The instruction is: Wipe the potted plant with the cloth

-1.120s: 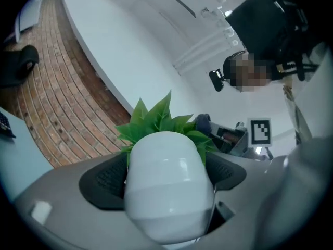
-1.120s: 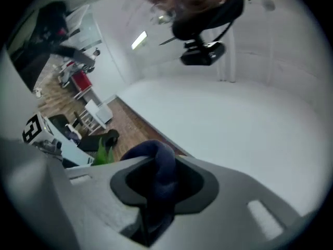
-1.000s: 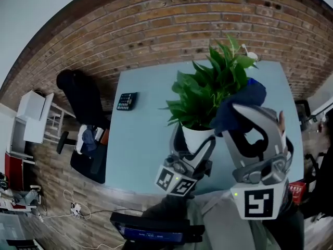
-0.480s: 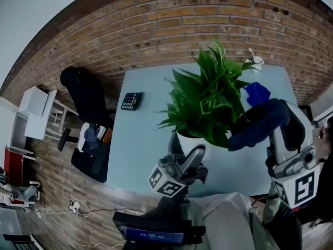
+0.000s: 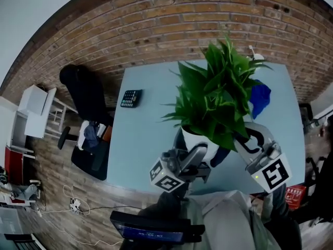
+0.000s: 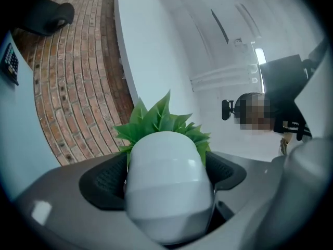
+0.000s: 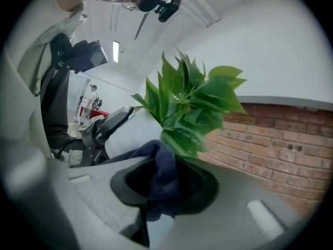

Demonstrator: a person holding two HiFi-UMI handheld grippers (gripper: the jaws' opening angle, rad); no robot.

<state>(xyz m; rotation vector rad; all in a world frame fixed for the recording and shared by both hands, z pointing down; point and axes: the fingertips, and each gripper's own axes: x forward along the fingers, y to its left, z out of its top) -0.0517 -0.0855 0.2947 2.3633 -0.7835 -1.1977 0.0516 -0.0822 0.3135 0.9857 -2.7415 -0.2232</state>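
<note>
Two grips: left claw [image 5: 193, 149] spans wide, clamping the pot [image 6: 167, 186]; right claw [image 7: 165, 184] pinches the cloth [image 7: 162, 163] under the leaves [image 5: 213, 98]

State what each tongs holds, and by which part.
The left tongs clamp the white pot across its sides; the right tongs pinch a bunched fold of the dark cloth.
</note>
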